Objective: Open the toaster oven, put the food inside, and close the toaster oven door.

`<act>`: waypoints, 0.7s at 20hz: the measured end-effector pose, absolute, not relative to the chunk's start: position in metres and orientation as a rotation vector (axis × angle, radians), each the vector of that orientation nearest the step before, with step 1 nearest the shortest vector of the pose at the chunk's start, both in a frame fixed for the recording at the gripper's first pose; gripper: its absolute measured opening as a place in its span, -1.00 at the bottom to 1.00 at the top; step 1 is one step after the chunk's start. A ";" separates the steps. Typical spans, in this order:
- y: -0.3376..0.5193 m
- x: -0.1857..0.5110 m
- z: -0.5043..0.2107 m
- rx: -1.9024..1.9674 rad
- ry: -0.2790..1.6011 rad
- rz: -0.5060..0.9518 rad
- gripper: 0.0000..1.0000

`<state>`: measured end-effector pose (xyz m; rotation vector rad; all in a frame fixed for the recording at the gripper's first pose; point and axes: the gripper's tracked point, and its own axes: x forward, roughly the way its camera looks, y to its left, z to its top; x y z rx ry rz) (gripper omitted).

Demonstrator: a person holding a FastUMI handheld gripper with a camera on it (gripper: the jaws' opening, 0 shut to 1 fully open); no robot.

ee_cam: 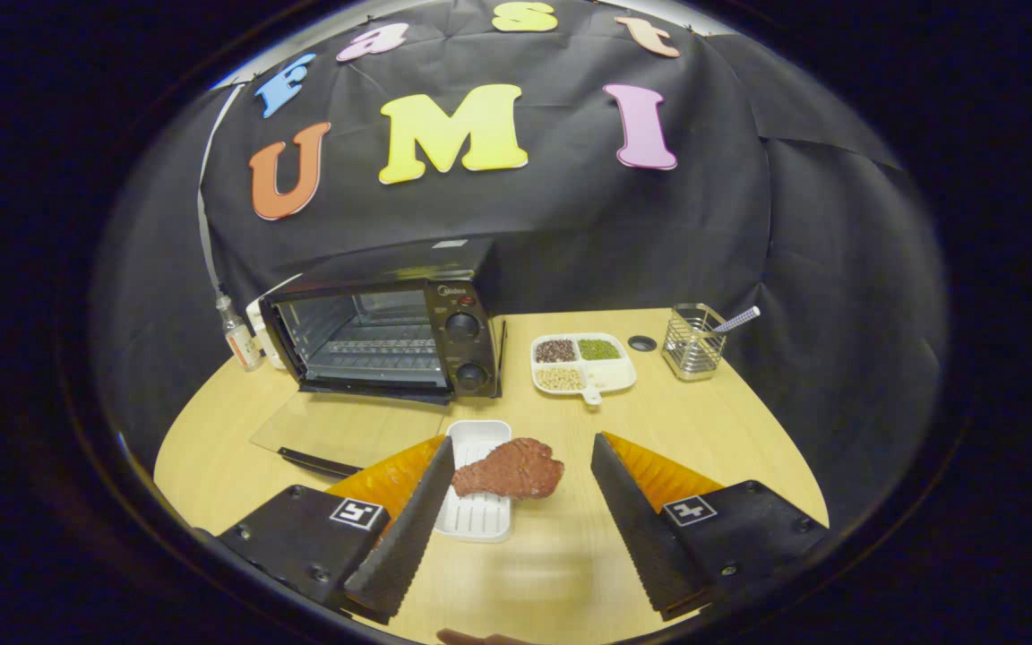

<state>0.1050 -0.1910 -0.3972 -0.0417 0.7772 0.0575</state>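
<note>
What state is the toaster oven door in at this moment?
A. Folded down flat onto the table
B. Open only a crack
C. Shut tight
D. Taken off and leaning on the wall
A: the glass door lies flat on the table in front of the toaster oven, baring the rack inside, while the open gripper flanks the meat.

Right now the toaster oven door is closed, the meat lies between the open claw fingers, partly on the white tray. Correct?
Not quite. The gripper view shows the toaster oven door open, folded down onto the table; the meat does lie between the open claw fingers, partly on the white tray.
</note>
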 end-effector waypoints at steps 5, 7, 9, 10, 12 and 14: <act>-0.211 0.110 -0.430 0.085 0.899 0.095 0.82; -0.209 0.112 -0.441 0.167 0.938 0.125 0.70; -0.207 0.115 -0.449 0.232 0.955 0.135 0.58; -0.203 0.114 -0.453 0.264 0.961 0.151 0.44; -0.195 0.111 -0.458 0.325 0.979 0.175 0.29; -0.197 0.109 -0.465 0.365 0.999 0.161 -0.05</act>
